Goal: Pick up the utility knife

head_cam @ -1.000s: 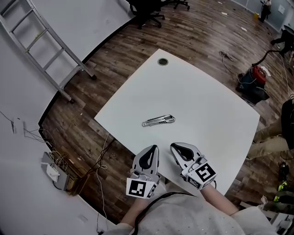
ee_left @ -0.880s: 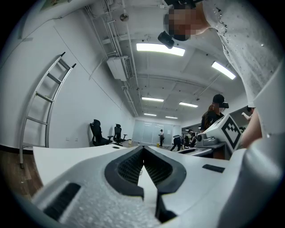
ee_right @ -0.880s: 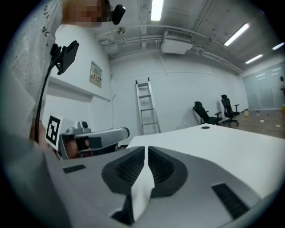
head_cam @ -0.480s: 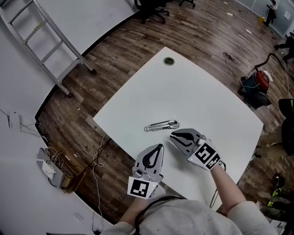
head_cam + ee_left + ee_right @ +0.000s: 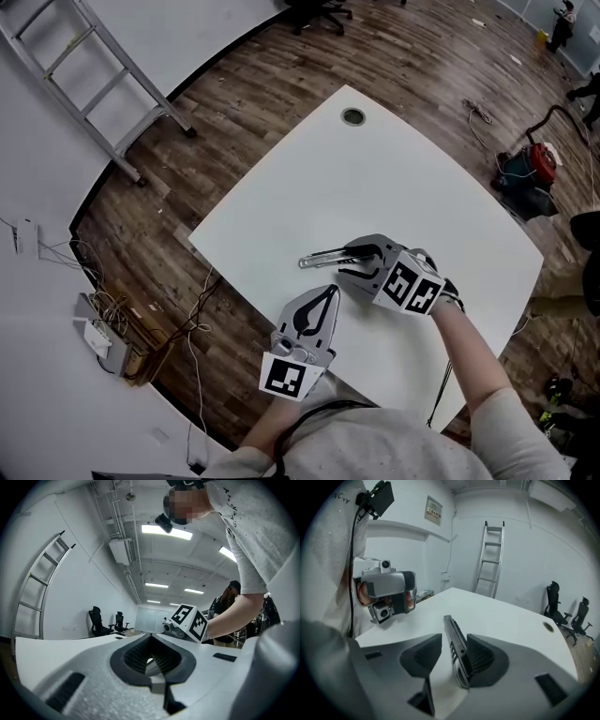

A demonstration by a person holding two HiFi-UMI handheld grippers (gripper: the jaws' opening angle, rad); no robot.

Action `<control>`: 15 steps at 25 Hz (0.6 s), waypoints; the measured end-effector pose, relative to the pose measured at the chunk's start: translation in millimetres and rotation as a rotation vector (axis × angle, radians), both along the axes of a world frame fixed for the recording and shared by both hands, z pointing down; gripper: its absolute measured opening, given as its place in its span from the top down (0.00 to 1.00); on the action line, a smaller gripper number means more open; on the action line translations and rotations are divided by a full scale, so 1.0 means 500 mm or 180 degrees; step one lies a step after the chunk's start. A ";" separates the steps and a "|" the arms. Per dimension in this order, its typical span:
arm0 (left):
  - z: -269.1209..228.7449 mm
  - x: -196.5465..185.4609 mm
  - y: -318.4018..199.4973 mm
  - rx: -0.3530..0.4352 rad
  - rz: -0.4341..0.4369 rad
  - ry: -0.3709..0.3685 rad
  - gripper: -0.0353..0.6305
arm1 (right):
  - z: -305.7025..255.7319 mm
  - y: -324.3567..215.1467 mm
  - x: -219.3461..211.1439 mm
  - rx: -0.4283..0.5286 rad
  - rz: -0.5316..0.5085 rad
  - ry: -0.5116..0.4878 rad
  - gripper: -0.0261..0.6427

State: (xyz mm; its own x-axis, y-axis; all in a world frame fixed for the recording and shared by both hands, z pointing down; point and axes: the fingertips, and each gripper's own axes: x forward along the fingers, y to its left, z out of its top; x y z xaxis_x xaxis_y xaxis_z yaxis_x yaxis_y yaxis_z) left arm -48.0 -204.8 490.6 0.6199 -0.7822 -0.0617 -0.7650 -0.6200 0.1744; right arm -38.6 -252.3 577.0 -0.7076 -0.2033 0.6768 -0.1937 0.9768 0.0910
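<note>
The silver utility knife [image 5: 322, 256] lies flat on the white table [image 5: 394, 178], near its front left edge. My right gripper [image 5: 360, 263] tilts down over the knife's right end, and its jaws are opening. In the right gripper view the knife [image 5: 451, 629] runs between the two pads, close against the right-hand one, with a gap to the other. My left gripper [image 5: 324, 295] hovers level just in front of the knife with its jaws together and nothing in them. In the left gripper view the left gripper [image 5: 151, 657] points towards the right gripper's marker cube [image 5: 190, 620].
An aluminium ladder [image 5: 94, 84] leans on the wall at the far left. The table has a round cable hole [image 5: 353, 116] at its far corner. A red vacuum [image 5: 530, 161] stands on the wood floor to the right, and loose cables [image 5: 112, 328] lie at the left.
My right gripper has moved forward and down to the knife, rolled, and opened its jaws around the knife's end. The left gripper has edged forward.
</note>
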 end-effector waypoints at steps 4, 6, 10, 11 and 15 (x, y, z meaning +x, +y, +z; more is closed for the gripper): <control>0.006 -0.014 -0.006 -0.0055 -0.0016 -0.0018 0.94 | 0.028 -0.012 -0.003 -0.0012 -0.0222 0.0273 0.70; 0.006 -0.018 -0.009 -0.0055 -0.0019 -0.0010 0.94 | 0.039 -0.023 -0.003 -0.0071 -0.0290 0.0377 0.69; 0.013 -0.026 -0.017 -0.0109 -0.0023 -0.0004 0.94 | 0.060 -0.025 -0.013 -0.0375 -0.0462 0.0562 0.68; 0.014 -0.028 -0.020 -0.0106 -0.0027 0.0001 0.94 | 0.066 -0.023 -0.015 -0.0449 -0.0519 0.0642 0.68; 0.014 -0.037 -0.031 -0.0081 -0.0046 0.0026 0.94 | 0.072 -0.022 -0.023 -0.0598 -0.0709 0.0945 0.68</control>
